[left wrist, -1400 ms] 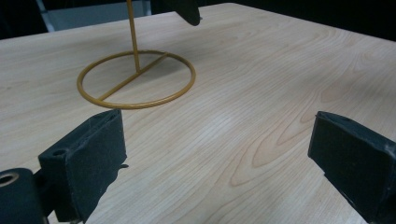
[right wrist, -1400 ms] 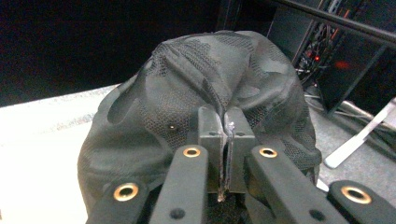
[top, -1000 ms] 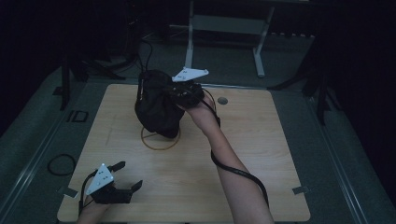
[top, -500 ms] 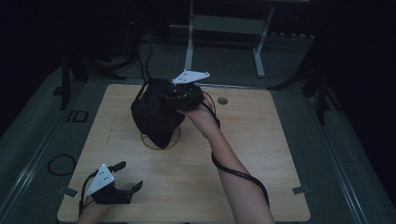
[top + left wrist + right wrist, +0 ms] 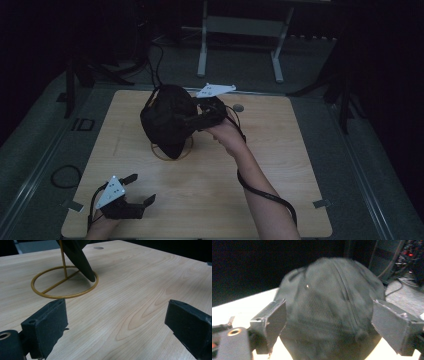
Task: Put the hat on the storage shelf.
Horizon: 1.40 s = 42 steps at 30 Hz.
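**Cap on the stand, right claw just letting go**

The black cap (image 5: 167,120) hangs on the thin gold wire stand (image 5: 172,150), whose ring base lies flat on the desk (image 5: 280,165). Judging from that, the main step, hanging the cap on the stand, looks done or very nearly so.

The right claw (image 5: 192,122) sits directly against the cap's side in the high view. Its jaws have just been opening, and in the right gripper view they stand spread wide, one on each side of the cap (image 5: 329,307), which lies straight ahead between them. The pads do not appear to press on the cloth, so the cap seems to rest on the stand alone. The picture is blurred, so a light touch cannot be ruled out.

The left claw (image 5: 142,190) lies low on the desk, well apart from the stand, with its jaws spread and nothing between them. From its own view the ring base (image 5: 63,281) lies ahead and to the left, the cap's brim (image 5: 80,257) dipping down to the ring's rim.

What seems left: drawing the right claw back clear of the cap without tugging it, and checking that the cap hangs steady.
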Available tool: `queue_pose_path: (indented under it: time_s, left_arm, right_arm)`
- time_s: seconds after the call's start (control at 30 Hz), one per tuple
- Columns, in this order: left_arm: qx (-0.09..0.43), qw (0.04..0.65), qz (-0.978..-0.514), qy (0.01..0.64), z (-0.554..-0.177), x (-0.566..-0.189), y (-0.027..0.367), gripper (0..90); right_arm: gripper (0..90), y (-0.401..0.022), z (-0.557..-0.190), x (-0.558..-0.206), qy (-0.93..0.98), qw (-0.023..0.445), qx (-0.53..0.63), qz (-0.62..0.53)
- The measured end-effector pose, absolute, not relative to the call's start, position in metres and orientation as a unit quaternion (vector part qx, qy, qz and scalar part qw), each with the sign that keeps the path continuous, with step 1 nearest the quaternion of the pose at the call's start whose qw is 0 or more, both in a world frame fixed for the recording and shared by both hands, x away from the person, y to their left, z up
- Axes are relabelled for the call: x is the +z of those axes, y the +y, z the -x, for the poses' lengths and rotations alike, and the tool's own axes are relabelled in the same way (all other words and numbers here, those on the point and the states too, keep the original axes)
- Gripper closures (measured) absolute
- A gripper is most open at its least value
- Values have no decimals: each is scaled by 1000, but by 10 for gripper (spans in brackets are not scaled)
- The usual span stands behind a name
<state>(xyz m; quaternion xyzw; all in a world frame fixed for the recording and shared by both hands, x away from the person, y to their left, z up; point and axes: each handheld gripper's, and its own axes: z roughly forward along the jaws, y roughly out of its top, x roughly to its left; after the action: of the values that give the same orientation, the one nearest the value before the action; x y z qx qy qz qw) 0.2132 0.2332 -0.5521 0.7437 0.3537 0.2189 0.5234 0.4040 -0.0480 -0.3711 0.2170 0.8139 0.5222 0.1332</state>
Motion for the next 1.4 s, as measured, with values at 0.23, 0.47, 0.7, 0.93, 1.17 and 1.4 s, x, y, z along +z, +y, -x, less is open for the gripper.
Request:
queue_pose_path:
  time_s: [0.23,0.47,0.7,0.93,1.17,1.4]
  left_arm:
    - [217,524,-743,356,-214,-554,233,48]
    - [212,521,-748,353,-216,-556,230,48]
    - [217,521,-747,352,-215,-555,230,48]
    - [215,519,-750,349,-215,-556,230,48]
    - [214,521,-749,349,-215,-557,231,48]
    - [214,522,-748,349,-215,-557,231,48]
  right_arm:
    - [108,-68,-399,-388,816,145,519,-211]
    - [108,-88,-390,-404,820,153,510,-209]
    - [108,-102,-383,-421,821,150,507,-215]
    - [108,-110,-374,-439,824,153,498,-221]
    - [109,-116,-366,-460,831,139,494,-216]
    - [109,-126,-356,-476,831,137,497,-207]
